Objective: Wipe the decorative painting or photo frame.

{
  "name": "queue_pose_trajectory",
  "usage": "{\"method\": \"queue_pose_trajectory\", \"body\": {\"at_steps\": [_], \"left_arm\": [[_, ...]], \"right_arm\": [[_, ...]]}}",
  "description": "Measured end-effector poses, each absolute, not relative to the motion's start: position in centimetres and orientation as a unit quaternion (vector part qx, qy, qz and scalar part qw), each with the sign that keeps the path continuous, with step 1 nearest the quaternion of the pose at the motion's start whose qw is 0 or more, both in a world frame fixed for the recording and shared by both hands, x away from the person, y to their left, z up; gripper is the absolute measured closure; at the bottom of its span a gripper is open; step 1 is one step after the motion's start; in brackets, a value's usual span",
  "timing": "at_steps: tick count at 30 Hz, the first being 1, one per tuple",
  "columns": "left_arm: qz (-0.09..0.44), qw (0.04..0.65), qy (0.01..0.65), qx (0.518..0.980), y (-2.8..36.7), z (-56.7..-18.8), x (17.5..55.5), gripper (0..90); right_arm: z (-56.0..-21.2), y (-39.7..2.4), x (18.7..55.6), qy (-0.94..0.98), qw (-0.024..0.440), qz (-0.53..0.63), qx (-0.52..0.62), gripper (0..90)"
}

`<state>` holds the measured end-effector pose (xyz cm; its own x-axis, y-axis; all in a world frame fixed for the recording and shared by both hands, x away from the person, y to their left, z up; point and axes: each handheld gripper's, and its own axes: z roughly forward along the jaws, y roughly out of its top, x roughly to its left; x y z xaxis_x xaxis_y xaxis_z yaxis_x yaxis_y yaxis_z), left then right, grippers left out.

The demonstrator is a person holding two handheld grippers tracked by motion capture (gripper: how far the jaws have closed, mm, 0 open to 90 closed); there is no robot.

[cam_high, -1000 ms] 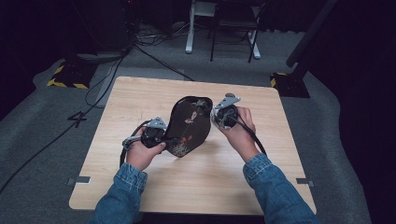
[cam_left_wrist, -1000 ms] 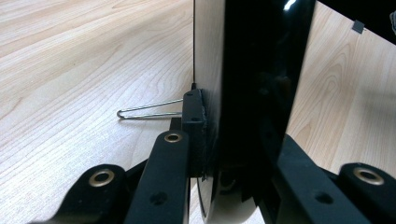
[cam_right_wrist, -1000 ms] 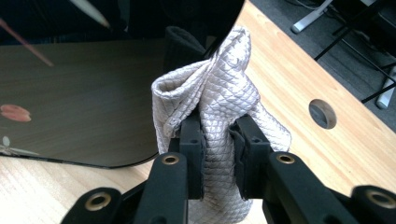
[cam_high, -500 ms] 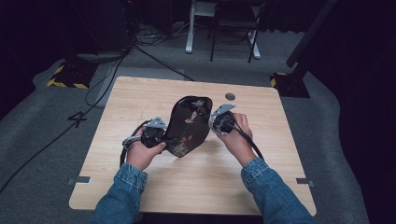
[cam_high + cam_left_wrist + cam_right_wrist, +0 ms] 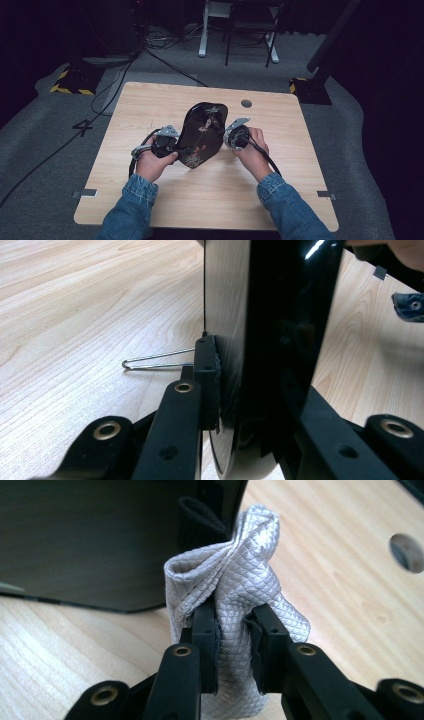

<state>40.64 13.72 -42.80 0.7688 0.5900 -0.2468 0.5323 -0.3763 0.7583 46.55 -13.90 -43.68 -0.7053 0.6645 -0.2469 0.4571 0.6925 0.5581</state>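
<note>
A glossy black tray [image 5: 202,131] with a floral pattern stands tilted on its edge at the middle of the table. My left gripper [image 5: 181,149] is shut on its lower left rim. In the left gripper view the jaws [image 5: 250,385] clamp the dark tray edge [image 5: 272,315]. My right gripper [image 5: 231,138] sits at the tray's right side. It is shut on a bunched silver-grey quilted cloth [image 5: 240,580], which touches the black tray [image 5: 100,540].
The wooden table [image 5: 150,100] has a round hole [image 5: 246,103] near its far edge, also seen as the hole [image 5: 406,552] beyond the cloth. A thin wire loop [image 5: 150,361] lies on the wood by the tray. Cables and stands line the floor behind.
My right gripper has slid down the tray's right side toward the person, uncovering the table hole. The left gripper and tray have stayed put.
</note>
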Motion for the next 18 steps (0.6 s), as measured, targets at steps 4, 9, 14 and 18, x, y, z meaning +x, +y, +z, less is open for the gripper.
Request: {"method": "queue_pose_trajectory", "body": {"at_steps": [4,9,14,18], "left_arm": [[0.031,0.445,0.338,0.828,13.7,-42.8,40.7,79.0],[0.028,0.446,0.336,0.829,13.8,-42.8,40.8,78.7],[0.028,0.447,0.337,0.829,13.7,-42.8,40.8,78.6],[0.028,0.447,0.337,0.828,13.7,-42.8,40.8,78.6]], "right_arm": [[-44.4,-13.9,46.5,0.896,0.209,0.229,0.317,75.9],[-45.1,-13.8,46.5,0.902,0.195,0.217,0.317,75.9],[-45.5,-13.5,46.6,0.91,0.181,0.204,0.314,75.9],[-45.7,-13.3,46.7,0.918,0.168,0.189,0.306,75.9]]}}
